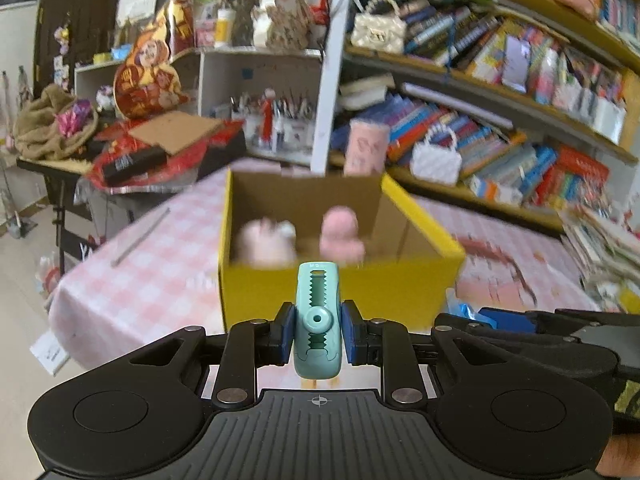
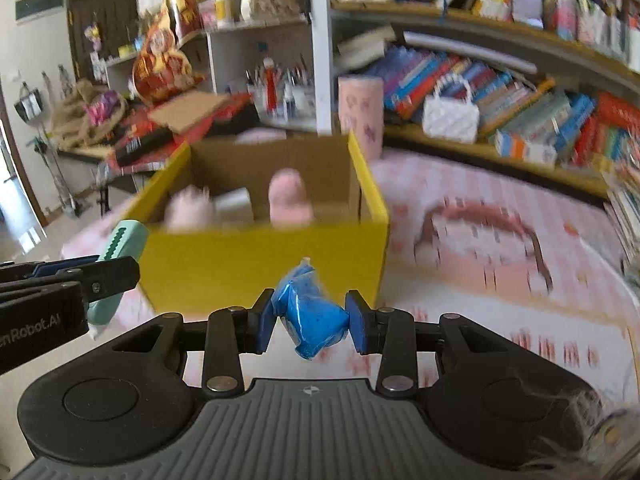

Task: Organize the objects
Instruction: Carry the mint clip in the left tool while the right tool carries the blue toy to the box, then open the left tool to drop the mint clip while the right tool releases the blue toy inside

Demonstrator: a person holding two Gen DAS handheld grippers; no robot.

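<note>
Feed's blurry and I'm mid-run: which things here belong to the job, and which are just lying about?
Job: mint clip in left gripper; blue packet in right gripper; yellow box.
Lying about: white handbag, pink cylinder, shelf books.

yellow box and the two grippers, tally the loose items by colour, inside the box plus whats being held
Pink, in the yellow box: 2, a pale pink toy and a pink toy
White, in the box: 1, a white block
Mint green, in the left gripper: 1, a clip
Blue, in the right gripper: 1, a wrapped packet
Total: 5
</note>
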